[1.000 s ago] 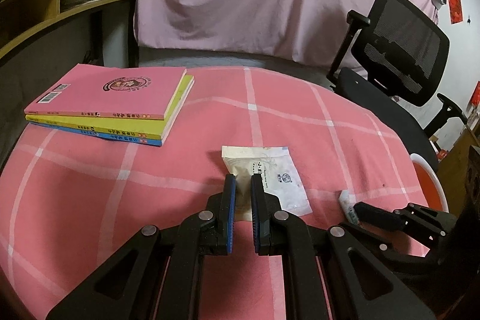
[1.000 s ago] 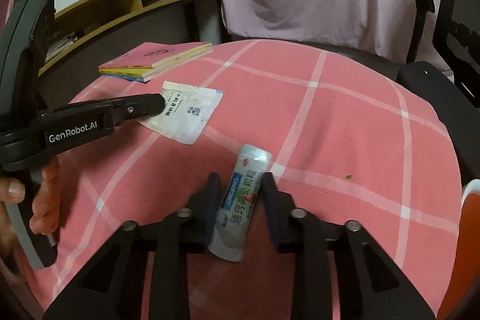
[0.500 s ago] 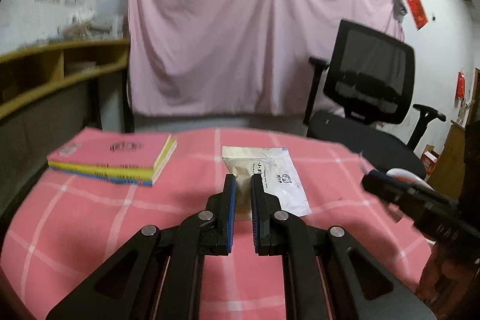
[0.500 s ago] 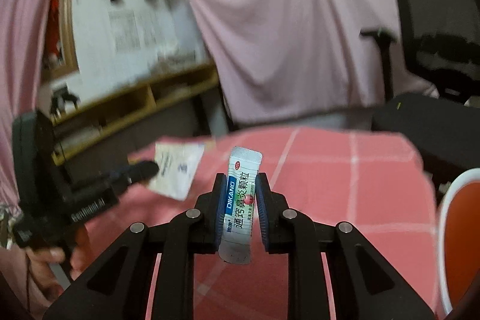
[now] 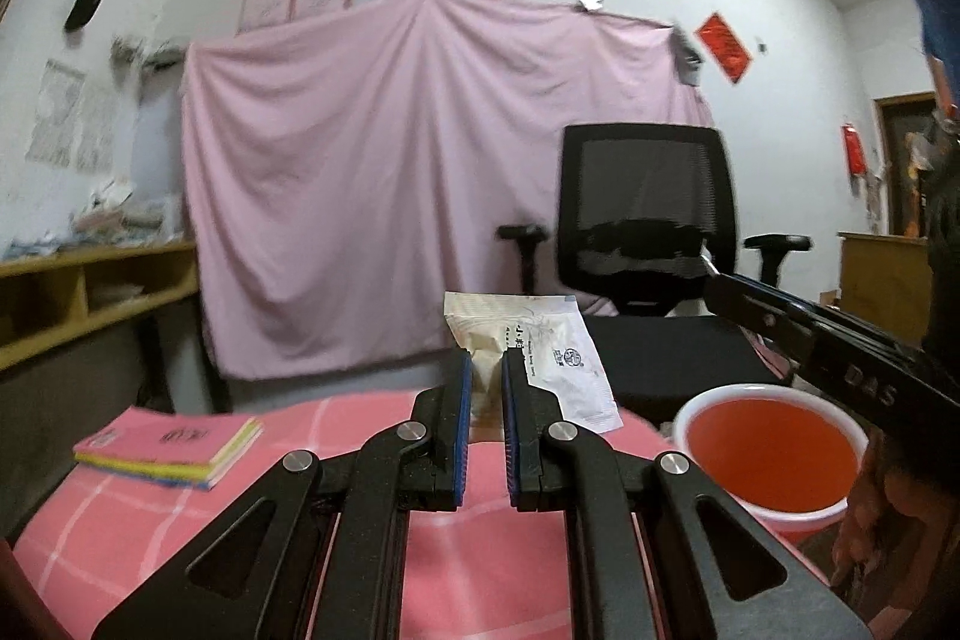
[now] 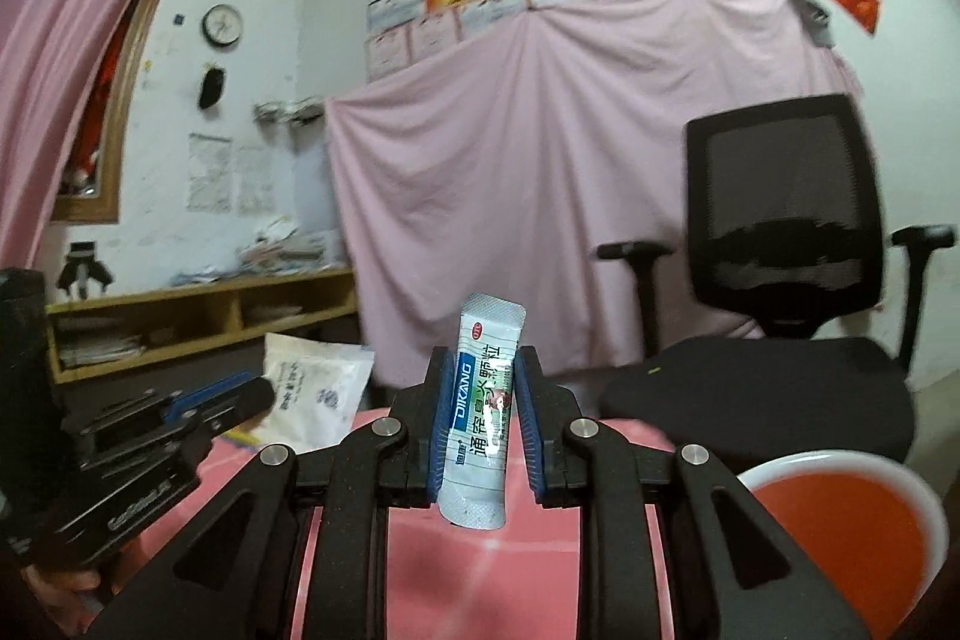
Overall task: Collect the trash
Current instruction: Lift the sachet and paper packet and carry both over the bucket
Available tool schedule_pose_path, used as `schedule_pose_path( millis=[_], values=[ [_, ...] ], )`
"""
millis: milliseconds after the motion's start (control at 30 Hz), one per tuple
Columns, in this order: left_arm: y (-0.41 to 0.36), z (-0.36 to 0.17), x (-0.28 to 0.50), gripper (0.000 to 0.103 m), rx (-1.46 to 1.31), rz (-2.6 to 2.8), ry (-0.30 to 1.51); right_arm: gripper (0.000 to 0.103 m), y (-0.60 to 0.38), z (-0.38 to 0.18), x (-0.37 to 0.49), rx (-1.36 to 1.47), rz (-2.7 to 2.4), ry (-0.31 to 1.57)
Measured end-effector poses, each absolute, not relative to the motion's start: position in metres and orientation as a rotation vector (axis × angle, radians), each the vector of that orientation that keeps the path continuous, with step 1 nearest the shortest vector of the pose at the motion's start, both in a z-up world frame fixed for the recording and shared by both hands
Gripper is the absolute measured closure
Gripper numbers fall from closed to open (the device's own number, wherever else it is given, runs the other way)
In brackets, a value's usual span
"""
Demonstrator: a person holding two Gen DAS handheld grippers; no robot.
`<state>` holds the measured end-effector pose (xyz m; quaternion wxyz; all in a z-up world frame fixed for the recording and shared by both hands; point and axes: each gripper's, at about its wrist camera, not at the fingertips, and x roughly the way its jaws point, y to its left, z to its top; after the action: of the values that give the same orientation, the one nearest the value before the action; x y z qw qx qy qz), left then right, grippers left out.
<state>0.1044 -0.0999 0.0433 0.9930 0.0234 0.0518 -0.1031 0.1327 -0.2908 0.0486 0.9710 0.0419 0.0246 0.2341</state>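
My left gripper point(image 5: 485, 361) is shut on a flat white paper packet point(image 5: 558, 358), held up in the air above the pink checked table point(image 5: 180, 532). My right gripper point(image 6: 483, 358) is shut on a slim white sachet point(image 6: 485, 406) with blue print, which stands upright between the pads. Both point about level across the room. The red bin with a white rim point(image 5: 774, 454) sits low at the right past the table edge, also seen as the bin point(image 6: 852, 532) in the right wrist view. In that view the left gripper point(image 6: 258, 394) with its packet point(image 6: 312, 388) is at the left.
A stack of books point(image 5: 171, 448) lies on the table's left side. A black office chair point(image 5: 648, 244) stands behind the bin before a pink hanging sheet point(image 5: 390, 184). A wooden shelf point(image 5: 90, 298) runs along the left wall. The right gripper's arm point(image 5: 840, 352) crosses over the bin.
Both grippers have lifted their packets off the table and tipped up to level. The views have swung right, and the red bin has come into fuller sight.
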Motion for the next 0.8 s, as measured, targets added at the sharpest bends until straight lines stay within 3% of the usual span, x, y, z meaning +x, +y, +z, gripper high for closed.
schedule_pose_path(
  millis=[500, 800],
  values=[
    [-0.211, 0.066, 0.145, 0.096, 0.057, -0.435, 0.112, 0.083, -0.391, 0.042, 0.147, 0.241, 0.25, 0.076],
    [-0.263, 0.062, 0.176, 0.096, 0.035, -0.545, 0.266, 0.083, -0.423, 0.025, 0.163, 0.34, 0.162, 0.18]
  ],
)
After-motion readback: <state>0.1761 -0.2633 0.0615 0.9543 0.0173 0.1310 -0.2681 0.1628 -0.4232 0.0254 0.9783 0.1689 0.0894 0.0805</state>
